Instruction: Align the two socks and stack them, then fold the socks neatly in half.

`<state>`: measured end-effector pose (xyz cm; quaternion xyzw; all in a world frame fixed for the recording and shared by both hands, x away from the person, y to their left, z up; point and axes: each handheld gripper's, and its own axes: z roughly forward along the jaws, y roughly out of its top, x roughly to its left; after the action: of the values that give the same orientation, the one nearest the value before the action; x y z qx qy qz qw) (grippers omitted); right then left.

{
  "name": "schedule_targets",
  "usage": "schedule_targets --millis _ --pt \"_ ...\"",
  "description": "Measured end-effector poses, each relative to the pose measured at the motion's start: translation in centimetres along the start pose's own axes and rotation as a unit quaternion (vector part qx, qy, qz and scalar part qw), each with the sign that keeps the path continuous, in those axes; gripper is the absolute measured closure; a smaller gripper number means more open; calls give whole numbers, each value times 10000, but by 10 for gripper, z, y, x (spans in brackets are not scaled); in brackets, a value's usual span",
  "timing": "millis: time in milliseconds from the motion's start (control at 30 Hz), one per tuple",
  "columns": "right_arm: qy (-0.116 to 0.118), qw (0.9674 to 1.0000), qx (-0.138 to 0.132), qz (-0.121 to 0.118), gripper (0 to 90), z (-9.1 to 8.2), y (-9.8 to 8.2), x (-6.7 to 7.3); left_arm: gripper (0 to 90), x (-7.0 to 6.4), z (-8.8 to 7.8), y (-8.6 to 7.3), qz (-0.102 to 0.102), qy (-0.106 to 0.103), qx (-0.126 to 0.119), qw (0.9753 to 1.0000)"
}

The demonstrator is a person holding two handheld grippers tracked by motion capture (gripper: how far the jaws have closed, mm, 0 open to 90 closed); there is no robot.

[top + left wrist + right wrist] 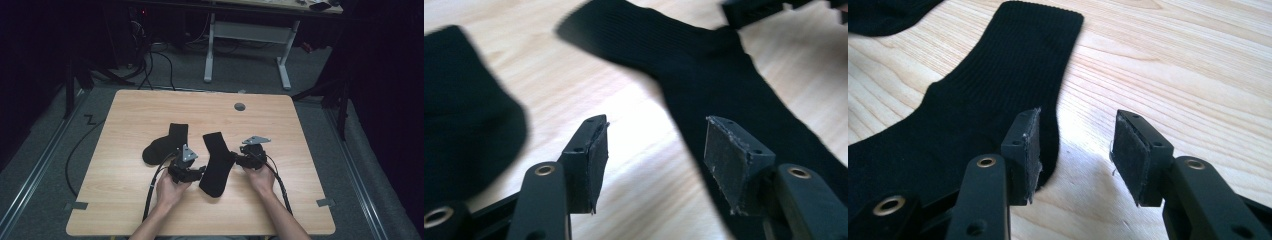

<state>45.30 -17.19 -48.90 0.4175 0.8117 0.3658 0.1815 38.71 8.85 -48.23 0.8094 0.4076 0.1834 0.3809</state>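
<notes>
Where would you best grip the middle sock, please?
Probably at the heel edge of the middle sock, coming in from its right with the right gripper: the sock lies flat, and that bulging edge already sits by the open jaws.

Two socks lie on the table (150, 210), both around its middle. The left sock (165, 145) is just left of centre, its leg end toward the far edge. The right sock (218, 162) lies beside it and apart from it, running from the middle toward the near edge. A round hole (240, 106) sits close to the far edge, right of centre.

The left gripper (200, 171) sits between the socks, just beside the right sock's left edge; the right gripper (237, 160) is at that sock's right edge.
</notes>
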Motion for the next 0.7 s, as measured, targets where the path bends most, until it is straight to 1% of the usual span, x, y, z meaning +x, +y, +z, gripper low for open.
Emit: schedule_targets --millis 67,100,133,200,233,267,300,367,400,433,467,500,533,567,600,633,667,700 --pt "-6 10000 -54 71 533 -3 -3 -2 424 6 -5 1 -54 103 -69 9999" --pt "-13 9999 -76 97 530 -4 -4 -3 423 12 -10 3 -69 197 -104 9997" --pt "-13 9999 -76 97 530 -4 -4 -3 420 12 -10 3 -69 197 -104 9997" --pt "-19 9999 -118 107 524 -9 -6 -4 420 19 -16 6 -96 282 -140 9995" --pt "-55 9998 -141 94 517 -13 -9 -5 410 27 -22 8 -148 372 -158 9991" --pt "-55 9998 -141 94 517 -13 -9 -5 410 27 -22 8 -148 372 -158 9991" --pt "-74 9998 -164 106 504 -18 -12 -8 409 36 -26 10 -239 440 -202 9985" --pt "-108 9997 -175 124 492 -22 -16 -10 406 44 -28 12 -326 495 -179 9981" --pt "-108 9997 -175 124 492 -22 -16 -10 406 44 -28 12 -326 495 -179 9981" --pt "-167 9996 -176 114 485 -27 -21 -12 406 50 -29 14 -331 586 -130 9976" --pt "-186 9996 -187 98 479 -29 -24 -14 405 53 -30 14 -342 647 -120 9972" --pt "-207 9995 -197 95 475 -31 -27 -16 405 56 -31 14 -340 688 -122 9970" --pt "-207 9995 -197 95 475 -31 -27 -16 405 56 -31 14 -340 688 -122 9970" --pt "-255 9994 -209 110 472 -35 -33 -20 401 60 -32 14 -370 714 -91 9967" --pt "-255 9994 -209 110 472 -35 -33 -20 401 63 -32 14 -385 771 -74 9962" --pt "-322 9992 -205 132 476 -39 -38 -25 400 70 -34 15 -427 856 -65 9954" --pt "-322 9992 -205 132 476 -39 -38 -25 400 70 -34 15 -427 856 -65 9954" --pt "-411 9989 -146 164 477 -44 -43 -30 400 76 -35 16 -486 917 -87 9946"
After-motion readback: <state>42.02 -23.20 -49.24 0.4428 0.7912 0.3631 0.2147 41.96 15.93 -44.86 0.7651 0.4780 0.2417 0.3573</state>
